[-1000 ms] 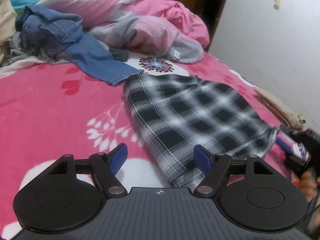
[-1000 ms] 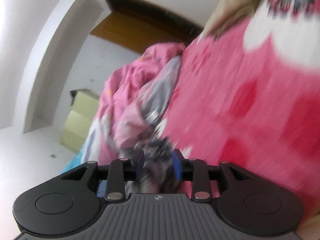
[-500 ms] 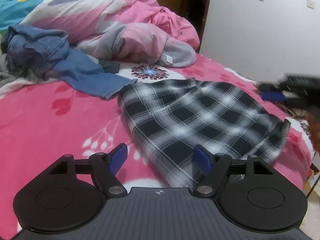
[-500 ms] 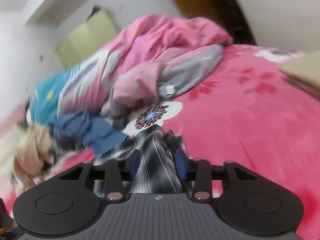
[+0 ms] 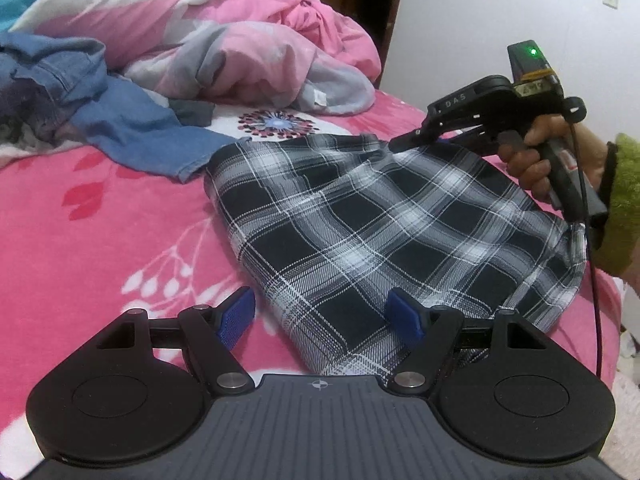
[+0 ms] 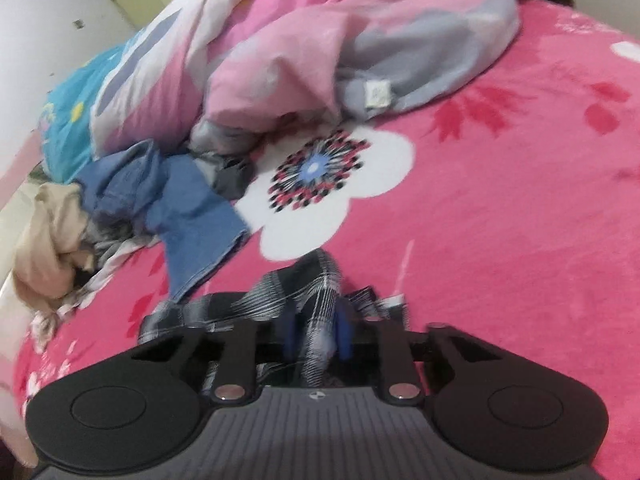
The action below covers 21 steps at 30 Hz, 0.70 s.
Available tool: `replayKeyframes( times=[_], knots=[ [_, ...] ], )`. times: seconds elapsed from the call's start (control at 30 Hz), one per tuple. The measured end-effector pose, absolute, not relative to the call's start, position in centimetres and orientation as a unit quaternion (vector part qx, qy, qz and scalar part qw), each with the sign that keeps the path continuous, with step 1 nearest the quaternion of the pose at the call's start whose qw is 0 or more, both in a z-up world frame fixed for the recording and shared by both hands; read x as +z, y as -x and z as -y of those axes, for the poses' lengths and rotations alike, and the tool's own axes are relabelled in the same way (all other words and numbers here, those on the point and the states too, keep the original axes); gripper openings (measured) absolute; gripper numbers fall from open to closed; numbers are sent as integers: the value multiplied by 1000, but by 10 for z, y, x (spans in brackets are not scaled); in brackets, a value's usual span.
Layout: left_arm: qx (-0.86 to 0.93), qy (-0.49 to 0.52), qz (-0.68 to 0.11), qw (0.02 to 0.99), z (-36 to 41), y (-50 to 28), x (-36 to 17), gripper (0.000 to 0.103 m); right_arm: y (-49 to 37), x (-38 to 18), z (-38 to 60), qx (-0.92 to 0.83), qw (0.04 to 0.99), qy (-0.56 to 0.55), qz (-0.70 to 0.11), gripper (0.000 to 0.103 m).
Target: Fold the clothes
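Currently the right gripper (image 6: 316, 334) is closing its jaws on the far edge of the plaid garment (image 5: 360, 224) lying on the pink bedspread (image 5: 100, 216), presumably to carry a fold, while the left gripper (image 5: 322, 314) hovers open above the near edge.

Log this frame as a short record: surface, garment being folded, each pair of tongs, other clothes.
surface: pink floral bedspread
garment: plaid cloth, lying on the bed
left tongs: open, over the cloth's near edge, gripping nothing
right tongs: closing, plaid fabric between the pads, at the far edge
other clothes: blue denim garment, pink and grey quilt, beige garment
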<state>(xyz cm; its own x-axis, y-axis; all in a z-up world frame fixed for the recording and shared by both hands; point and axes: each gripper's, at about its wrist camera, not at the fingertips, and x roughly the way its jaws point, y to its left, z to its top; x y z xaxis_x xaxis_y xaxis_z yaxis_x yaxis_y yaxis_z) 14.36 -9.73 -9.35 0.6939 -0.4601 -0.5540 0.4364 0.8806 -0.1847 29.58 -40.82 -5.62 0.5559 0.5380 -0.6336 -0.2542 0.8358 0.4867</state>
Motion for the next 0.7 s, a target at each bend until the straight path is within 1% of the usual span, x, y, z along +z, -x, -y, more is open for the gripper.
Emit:
replayKeyframes(
  times=[0.03, 0.07, 0.23, 0.3, 0.47, 0.57, 0.6, 0.67, 0.7],
  knots=[
    [-244, 22, -307, 919, 97, -145, -94, 74, -292, -55, 407, 227, 872, -167, -401, 6],
    [-244, 25, -308, 919, 97, -145, -94, 74, -288, -53, 406, 225, 879, -163, -387, 5],
    [-246, 26, -310, 918, 101, -147, -90, 73, -252, -35, 415, 220, 913, -186, -289, 4],
    [-248, 25, -311, 917, 103, -149, -90, 73, -243, -36, 423, 209, 920, -199, -267, 4],
    [-247, 25, -317, 915, 103, -153, -91, 74, -257, -77, 450, 176, 905, -253, -293, 4],
    [-246, 31, -324, 913, 101, -156, -93, 74, -268, -82, 451, 191, 898, -258, -299, 5],
    [-246, 34, -324, 913, 101, -157, -93, 74, -272, -80, 449, 197, 898, -248, -306, 6],
    [-243, 36, -325, 914, 100, -157, -92, 74, -277, -75, 445, 181, 905, -219, -316, 15],
    [-239, 36, -324, 915, 100, -156, -91, 74, -277, -70, 447, 166, 912, -207, -314, 16]
  ],
)
